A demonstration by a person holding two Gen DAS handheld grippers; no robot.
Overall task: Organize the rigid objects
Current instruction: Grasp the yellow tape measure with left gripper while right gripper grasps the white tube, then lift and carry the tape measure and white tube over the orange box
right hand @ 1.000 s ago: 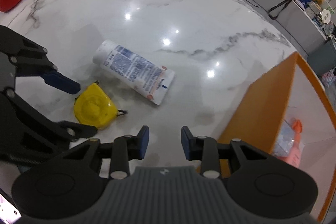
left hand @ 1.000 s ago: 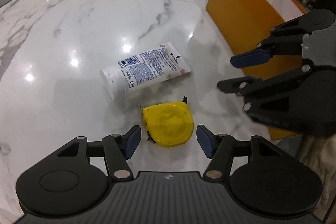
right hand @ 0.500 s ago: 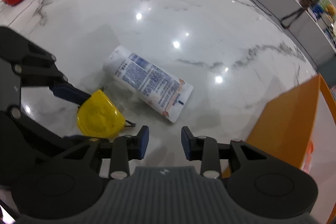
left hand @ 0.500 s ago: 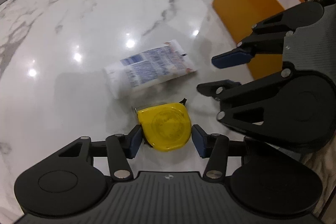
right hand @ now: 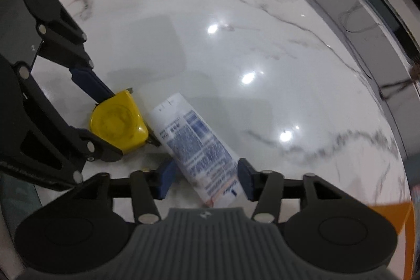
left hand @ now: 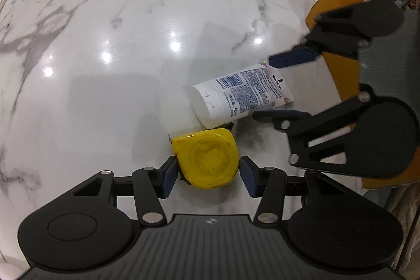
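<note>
Your left gripper [left hand: 207, 172] clamped the yellow tape measure [left hand: 208, 158] on the marble table [left hand: 131, 43]. Your right gripper [right hand: 204, 179] was opening, jaws astride the white tube [right hand: 194, 143], pads not pressing. Orange bin [left hand: 338, 7] stood beyond.

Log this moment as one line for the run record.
left gripper: jaws shut on yellow plastic tape measure | right gripper: jaws opening, straddling white lotion tube | both items on marble table
</note>
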